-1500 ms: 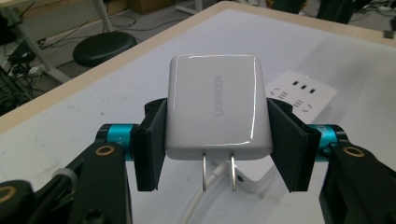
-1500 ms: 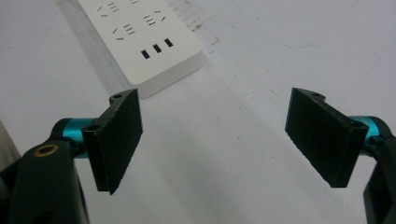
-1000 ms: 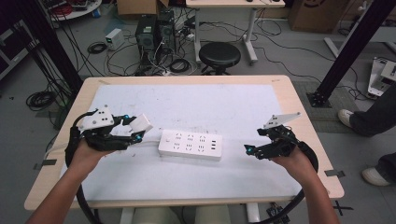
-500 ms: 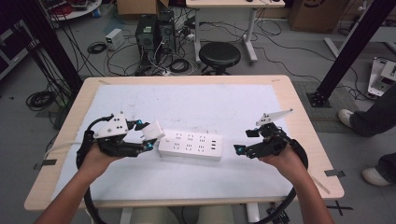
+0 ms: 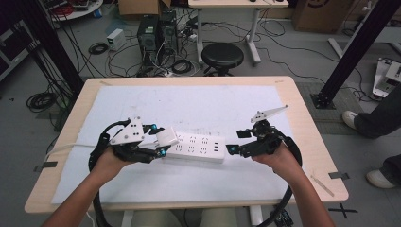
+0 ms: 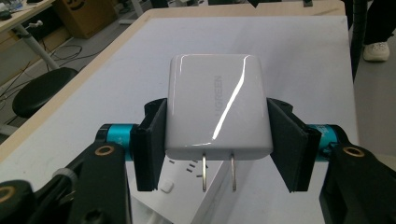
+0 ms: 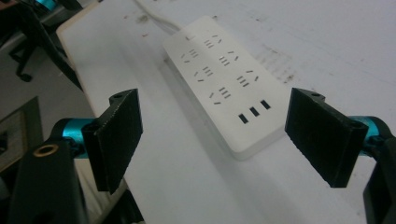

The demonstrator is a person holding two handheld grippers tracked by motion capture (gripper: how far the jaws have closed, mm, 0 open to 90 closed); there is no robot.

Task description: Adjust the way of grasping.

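Carrying step in hand: white two-prong charger [image 6: 218, 106] clamped between the pads of the left gripper [image 5: 158, 144], prongs pointing down, hovering just over the left end of the white power strip [image 5: 195, 147]. Right gripper [image 5: 232, 149] empty, jaws spread wide, poised just beside the strip's right end, the end with the USB ports, not touching it. Strip flat on the white mat [image 5: 217, 104], near the middle. Next, probably: right jaws around that end to steady the strip, prongs lined up over a two-slot socket, then a straight push down.
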